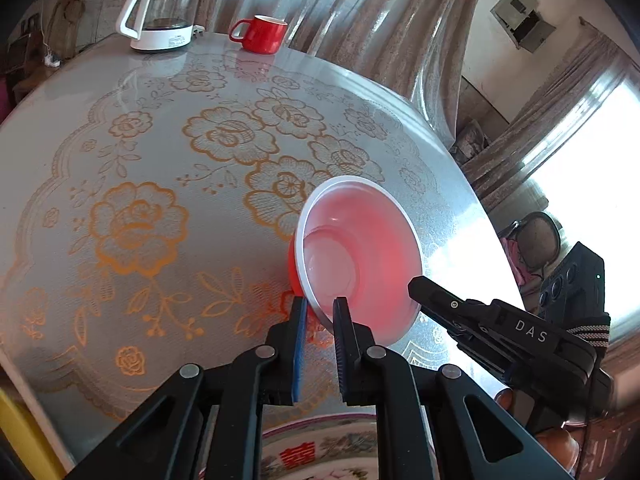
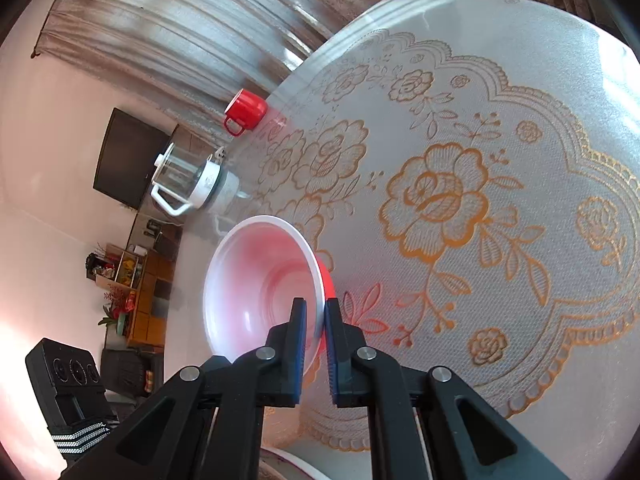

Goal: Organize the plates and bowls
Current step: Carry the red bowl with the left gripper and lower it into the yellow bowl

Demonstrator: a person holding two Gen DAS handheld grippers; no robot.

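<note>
Red-and-white bowl [image 1: 360, 256] hangs tilted above the desk [image 1: 160, 160], left hand-held gripper [image 1: 322, 312] and right hand-held gripper [image 2: 316, 312] each clamping opposite rim edges.

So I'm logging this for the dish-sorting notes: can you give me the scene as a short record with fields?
held item: bowl, red outside, white inside, tilted
left gripper: shut on the bowl's rim
right gripper: shut on the opposite rim
surface: round table with floral cover
far edge: kettle, red mug
below grippers: patterned plate, partly hidden
</note>
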